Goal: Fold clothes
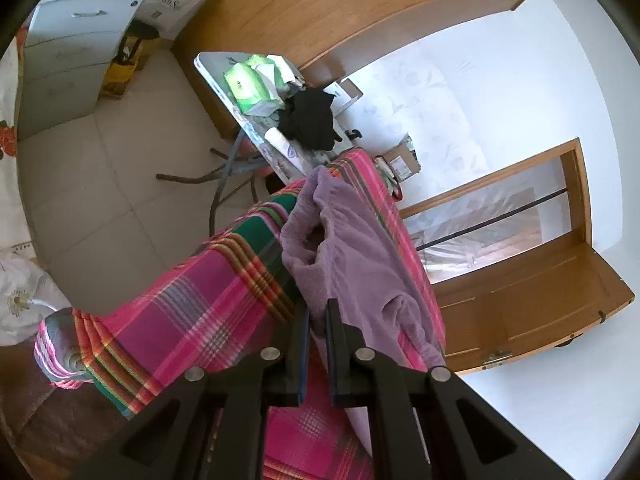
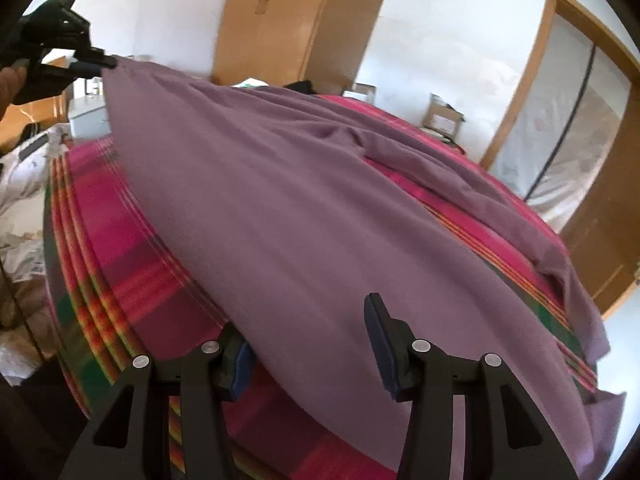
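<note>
Plainly, the soft purple knit garment [image 2: 280,208] is lying spread over a pink, green and orange plaid cotton cloth [image 2: 120,248] that is covering the bed. Seen from the right wrist, its long axis is running from the raised corner at upper left down to the lower right, where the hem is hanging past the edge of the plaid cloth.

At far left in that view, the black left gripper [image 2: 110,62] is pinching that raised corner, its jaws nearly closed on the fabric, so the cloth is stretching in a taut slope away from it. In the left wrist view the same gripper [image 1: 318,320] is showing its two fingers close together with purple fabric caught between them, and the fleecy inner side of the garment [image 1: 352,248], with a gathered opening, is trailing away up the plaid cloth [image 1: 192,304].

Further left and back in the left wrist view, a white cardboard box [image 1: 170,0] is carrying lettering that is reading "SanSo", the rest cut off; a green and white tissue pack [image 1: 250,88] and a crumpled black garment [image 1: 310,120] are sitting on a small folding table [image 1: 212,76].

Lower right in the right wrist view, the right gripper [image 2: 308,344] is standing wide open, blue pads facing each other, with the garment's near edge lying between them and not pressed.
</note>
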A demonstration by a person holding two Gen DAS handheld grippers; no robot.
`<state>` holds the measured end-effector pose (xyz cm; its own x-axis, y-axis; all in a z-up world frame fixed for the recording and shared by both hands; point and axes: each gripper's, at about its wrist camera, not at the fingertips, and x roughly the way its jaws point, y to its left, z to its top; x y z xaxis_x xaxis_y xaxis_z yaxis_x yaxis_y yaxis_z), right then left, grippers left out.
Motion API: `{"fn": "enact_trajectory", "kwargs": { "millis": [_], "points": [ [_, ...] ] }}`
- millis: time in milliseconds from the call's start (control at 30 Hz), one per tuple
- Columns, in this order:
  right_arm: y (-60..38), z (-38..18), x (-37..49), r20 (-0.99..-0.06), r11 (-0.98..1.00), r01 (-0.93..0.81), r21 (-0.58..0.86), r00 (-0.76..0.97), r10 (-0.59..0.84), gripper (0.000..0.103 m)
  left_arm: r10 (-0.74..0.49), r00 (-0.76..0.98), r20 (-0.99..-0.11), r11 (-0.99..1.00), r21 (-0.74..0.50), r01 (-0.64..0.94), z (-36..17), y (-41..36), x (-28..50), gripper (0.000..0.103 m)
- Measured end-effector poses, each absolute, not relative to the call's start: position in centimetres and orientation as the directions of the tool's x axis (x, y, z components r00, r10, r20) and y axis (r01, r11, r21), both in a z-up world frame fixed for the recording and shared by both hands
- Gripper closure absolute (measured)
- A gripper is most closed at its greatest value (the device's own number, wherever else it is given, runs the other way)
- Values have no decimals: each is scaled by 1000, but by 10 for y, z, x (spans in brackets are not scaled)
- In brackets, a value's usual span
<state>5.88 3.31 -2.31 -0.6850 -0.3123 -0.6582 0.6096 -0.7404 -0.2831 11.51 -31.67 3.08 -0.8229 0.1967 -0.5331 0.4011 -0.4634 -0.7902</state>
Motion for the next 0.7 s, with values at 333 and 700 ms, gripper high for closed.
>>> {"fn": "enact_trajectory", "kwargs": {
  "millis": [333,700],
  "points": [
    [61,-16,79,-658,-769,550,-324,-715,-235,100,186,-807,-560,-435,-783,444,4,-316,131,96],
    [60,-11,116,-672,-736,589,-334,-696,-252,100,175,-788,-591,-413,-770,486,-19,-318,153,96]
  ]
}}
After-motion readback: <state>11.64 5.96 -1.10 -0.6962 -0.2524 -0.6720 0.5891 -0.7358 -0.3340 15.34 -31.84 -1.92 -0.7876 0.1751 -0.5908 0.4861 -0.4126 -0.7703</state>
